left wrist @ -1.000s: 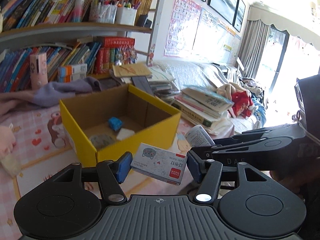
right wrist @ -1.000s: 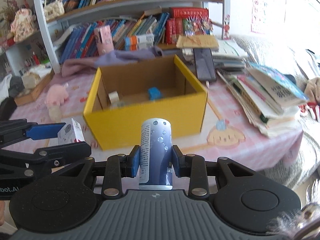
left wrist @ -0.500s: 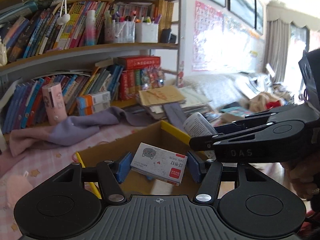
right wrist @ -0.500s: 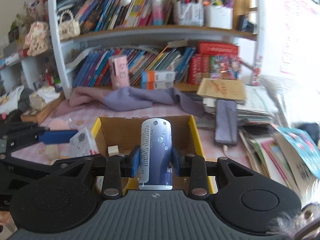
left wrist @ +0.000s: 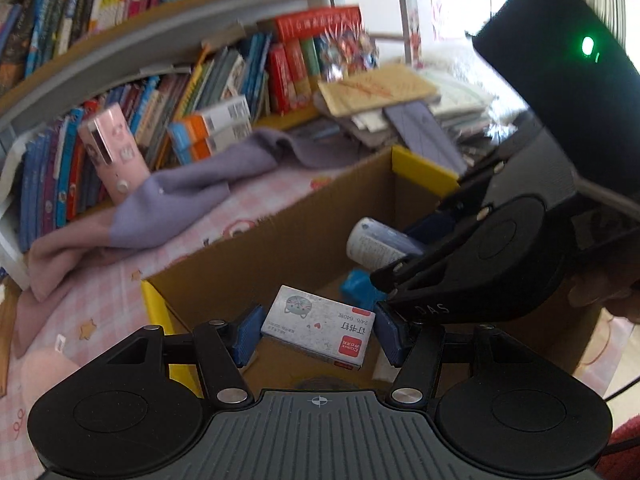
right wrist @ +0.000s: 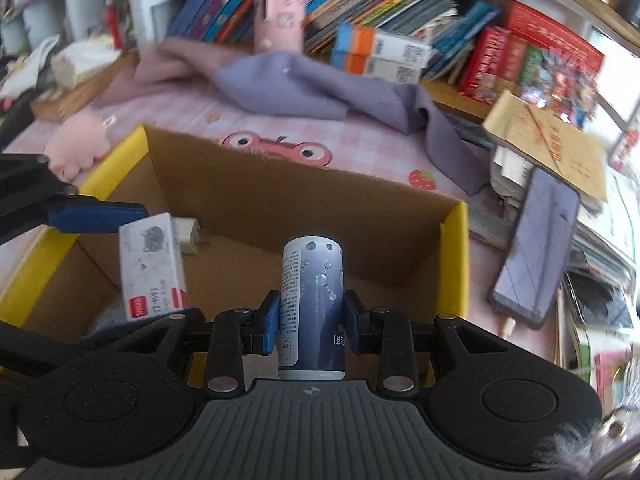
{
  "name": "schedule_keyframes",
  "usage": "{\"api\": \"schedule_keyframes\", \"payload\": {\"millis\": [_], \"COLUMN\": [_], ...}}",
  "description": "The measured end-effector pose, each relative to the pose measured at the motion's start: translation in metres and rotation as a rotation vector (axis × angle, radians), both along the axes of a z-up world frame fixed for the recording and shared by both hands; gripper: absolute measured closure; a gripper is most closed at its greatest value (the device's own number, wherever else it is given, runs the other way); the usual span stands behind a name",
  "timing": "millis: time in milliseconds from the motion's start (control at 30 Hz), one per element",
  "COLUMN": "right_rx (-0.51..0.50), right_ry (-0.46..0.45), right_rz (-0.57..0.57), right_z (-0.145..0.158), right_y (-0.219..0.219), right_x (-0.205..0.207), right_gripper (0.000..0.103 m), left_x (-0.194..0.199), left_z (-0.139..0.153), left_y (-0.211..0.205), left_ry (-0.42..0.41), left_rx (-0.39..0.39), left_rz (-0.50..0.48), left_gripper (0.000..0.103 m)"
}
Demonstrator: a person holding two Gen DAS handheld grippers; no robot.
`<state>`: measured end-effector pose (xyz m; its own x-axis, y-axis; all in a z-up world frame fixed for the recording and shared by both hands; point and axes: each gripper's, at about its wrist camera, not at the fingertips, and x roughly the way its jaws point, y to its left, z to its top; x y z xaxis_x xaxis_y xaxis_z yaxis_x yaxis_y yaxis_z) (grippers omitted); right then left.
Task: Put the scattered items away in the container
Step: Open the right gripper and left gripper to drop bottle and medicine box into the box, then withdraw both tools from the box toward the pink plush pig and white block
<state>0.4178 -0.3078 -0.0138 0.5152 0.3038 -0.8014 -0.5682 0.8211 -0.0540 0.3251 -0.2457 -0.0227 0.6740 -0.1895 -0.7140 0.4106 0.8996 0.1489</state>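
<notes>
My left gripper [left wrist: 318, 330] is shut on a small white staple box [left wrist: 320, 326] with a red label, held above the open yellow cardboard box [left wrist: 424, 168]. My right gripper [right wrist: 311, 322] is shut on a dark blue cylindrical bottle [right wrist: 312, 304], also over the yellow box [right wrist: 454, 264]. In the left wrist view the right gripper [left wrist: 404, 264] reaches in from the right with the bottle [left wrist: 376, 246]. The right wrist view shows the left gripper [right wrist: 140, 264] at the left, with the staple box [right wrist: 154, 266]. A blue item [left wrist: 358, 288] and a white charger [right wrist: 188, 236] lie inside the box.
A purple cloth [right wrist: 320, 88] and a pink carton [right wrist: 280, 12] lie behind the box before a full bookshelf [left wrist: 200, 92]. Stacked books and a phone [right wrist: 536, 248] sit to the right. A pink plush [right wrist: 80, 144] rests on the pink checked tablecloth [right wrist: 180, 112] at the left.
Both grippers have moved forward and tipped downward, from in front of the yellow box to above its opening. Each still grips its item.
</notes>
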Motion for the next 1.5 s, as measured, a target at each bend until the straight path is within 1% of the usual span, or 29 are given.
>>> {"api": "schedule_keyframes", "payload": {"millis": [67, 167, 200, 233, 300, 333, 400, 500, 533, 633, 800, 867, 1033, 1233, 1333, 1400, 1433, 1500], "right_rx": [-0.003, 0.016, 0.029, 0.038, 0.056, 0.072, 0.104, 0.149, 0.160, 0.200, 0.257, 0.271, 0.280, 0.263, 0.267, 0.268, 0.270, 0.272], "right_ry": [0.012, 0.026, 0.024, 0.014, -0.013, -0.024, -0.052, -0.122, -0.144, -0.194, -0.247, -0.275, -0.346, -0.384, -0.392, -0.412, -0.420, -0.425], "right_rz": [0.017, 0.017, 0.016, 0.019, 0.020, 0.019, 0.019, 0.013, 0.009, -0.013, -0.066, -0.089, -0.151, -0.237, -0.290, -0.324, -0.338, -0.359], "right_z": [-0.005, -0.008, -0.006, -0.003, 0.002, 0.006, 0.015, 0.029, 0.034, 0.048, 0.067, 0.074, 0.085, 0.085, 0.080, 0.076, 0.074, 0.070], "right_y": [0.000, -0.003, -0.004, -0.005, -0.006, -0.008, -0.012, -0.019, -0.021, -0.028, -0.037, -0.039, -0.051, -0.056, -0.054, -0.052, -0.052, -0.048], "right_x": [0.003, 0.007, 0.009, 0.009, 0.009, 0.008, 0.003, -0.010, -0.014, -0.028, -0.050, -0.061, -0.093, -0.130, -0.152, -0.168, -0.176, -0.191], "right_gripper": [0.072, 0.072, 0.071, 0.070, 0.064, 0.063, 0.058, 0.052, 0.051, 0.046, 0.045, 0.044, 0.041, 0.039, 0.038, 0.038, 0.038, 0.039], "left_x": [0.004, 0.005, 0.005, 0.005, 0.003, 0.001, -0.005, -0.013, -0.016, -0.026, -0.050, -0.062, -0.092, -0.122, -0.142, -0.156, -0.162, -0.172], "left_z": [-0.005, -0.005, -0.004, -0.004, -0.001, 0.002, 0.009, 0.023, 0.028, 0.042, 0.058, 0.063, 0.073, 0.074, 0.073, 0.070, 0.068, 0.067], "left_y": [-0.001, -0.004, -0.004, -0.004, -0.003, -0.002, 0.000, 0.001, 0.001, -0.001, -0.001, 0.004, 0.027, 0.058, 0.075, 0.087, 0.094, 0.104], "left_ry": [0.035, 0.020, 0.015, 0.008, -0.015, -0.026, -0.054, -0.101, -0.114, -0.153, -0.216, -0.231, -0.240, -0.250, -0.301, -0.325, -0.329, -0.321], "left_rx": [0.001, 0.026, 0.022, 0.022, 0.024, 0.021, 0.011, -0.008, -0.019, -0.044, -0.059, -0.077, -0.156, -0.208, -0.256, -0.300, -0.318, -0.326], "left_rz": [0.008, 0.022, 0.031, 0.047, 0.076, 0.083, 0.087, 0.087, 0.088, 0.093, 0.095, 0.105, 0.153, 0.236, 0.311, 0.362, 0.376, 0.380], "left_gripper": [0.043, 0.041, 0.037, 0.031, 0.027, 0.023, 0.020, 0.017, 0.017, 0.015, 0.013, 0.013, 0.013, 0.013, 0.012, 0.010, 0.010, 0.010]}}
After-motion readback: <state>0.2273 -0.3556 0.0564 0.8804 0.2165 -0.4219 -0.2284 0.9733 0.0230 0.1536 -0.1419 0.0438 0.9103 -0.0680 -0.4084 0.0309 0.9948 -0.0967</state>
